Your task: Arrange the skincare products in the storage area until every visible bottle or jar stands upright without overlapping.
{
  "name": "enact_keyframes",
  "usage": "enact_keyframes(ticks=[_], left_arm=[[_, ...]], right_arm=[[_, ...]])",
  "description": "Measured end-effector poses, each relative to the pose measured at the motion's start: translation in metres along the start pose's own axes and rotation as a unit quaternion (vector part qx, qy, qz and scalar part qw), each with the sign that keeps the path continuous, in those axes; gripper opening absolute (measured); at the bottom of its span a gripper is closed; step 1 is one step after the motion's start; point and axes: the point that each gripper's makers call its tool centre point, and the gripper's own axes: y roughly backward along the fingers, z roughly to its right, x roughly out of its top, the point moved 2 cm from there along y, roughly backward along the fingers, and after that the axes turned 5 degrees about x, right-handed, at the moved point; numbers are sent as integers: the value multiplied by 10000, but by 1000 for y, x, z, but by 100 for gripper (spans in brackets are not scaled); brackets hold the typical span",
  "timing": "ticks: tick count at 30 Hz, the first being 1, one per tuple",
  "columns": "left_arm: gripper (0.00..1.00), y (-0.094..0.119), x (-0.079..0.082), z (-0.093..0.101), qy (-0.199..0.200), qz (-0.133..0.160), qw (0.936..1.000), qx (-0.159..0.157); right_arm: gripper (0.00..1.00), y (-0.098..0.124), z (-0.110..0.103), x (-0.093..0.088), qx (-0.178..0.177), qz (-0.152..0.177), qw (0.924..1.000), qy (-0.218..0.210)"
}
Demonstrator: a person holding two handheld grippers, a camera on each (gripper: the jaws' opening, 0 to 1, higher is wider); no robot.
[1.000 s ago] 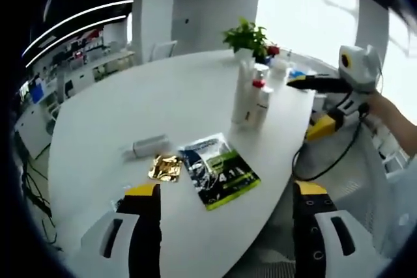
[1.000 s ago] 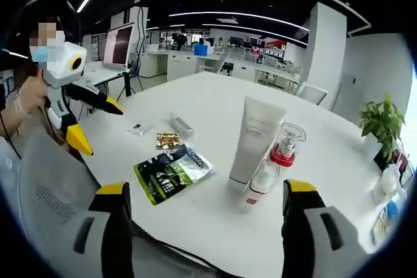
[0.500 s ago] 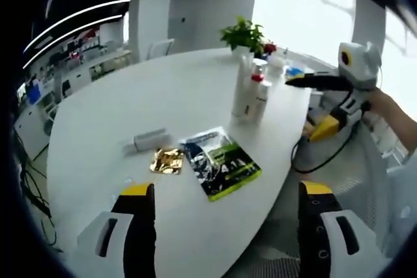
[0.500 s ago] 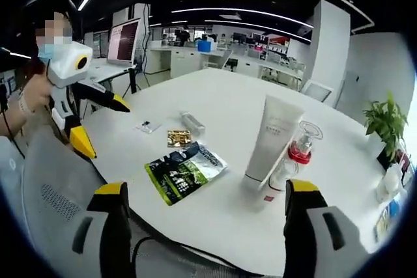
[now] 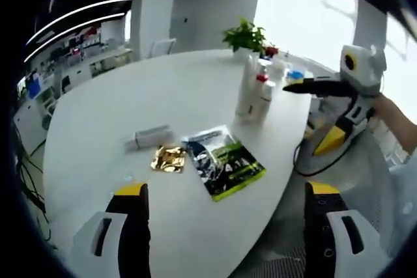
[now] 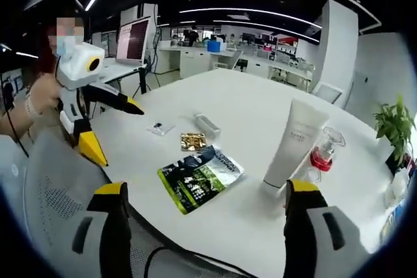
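We are holding both grippers off the white table (image 6: 247,109), jaws wide apart and gripping nothing: left gripper (image 5: 225,226), right gripper (image 6: 203,226). The white tube (image 6: 293,144) and red-collared pump bottle (image 6: 320,156) are standing upright right of centre in the right gripper view. The small clear bottle (image 5: 148,137) is lying flat left of centre in the left gripper view, beside a gold sachet (image 5: 169,159) and a green pouch (image 5: 225,164). We judge the next step is reaching for that lying bottle and standing it up.

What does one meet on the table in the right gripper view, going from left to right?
Small sachet → gold packet → green pouch → white tube → red-collared bottle → plant. The clear bottle lying down sits above the gold packet, so I leave it out.
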Motion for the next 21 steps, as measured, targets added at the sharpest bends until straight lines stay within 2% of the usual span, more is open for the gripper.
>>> enact_keyframes(ticks=[10,14,16,21], left_arm=[[97,-7,-1,-12,-65,-148,9999,32],[97,-12,-4,-13,-119,-233,9996,42],[97,-14,-5,-14,-121,-256,9996,41],[97,-17,-5,-17,-218,-384,9990,31]], right_arm=[[100,-13,5,-4,62,0,9999,-155],[100,-24,3,5,156,203,9995,-203],[96,-29,1,7,212,250,9993,-196],[86,-40,4,-3,222,130,9990,-355]])
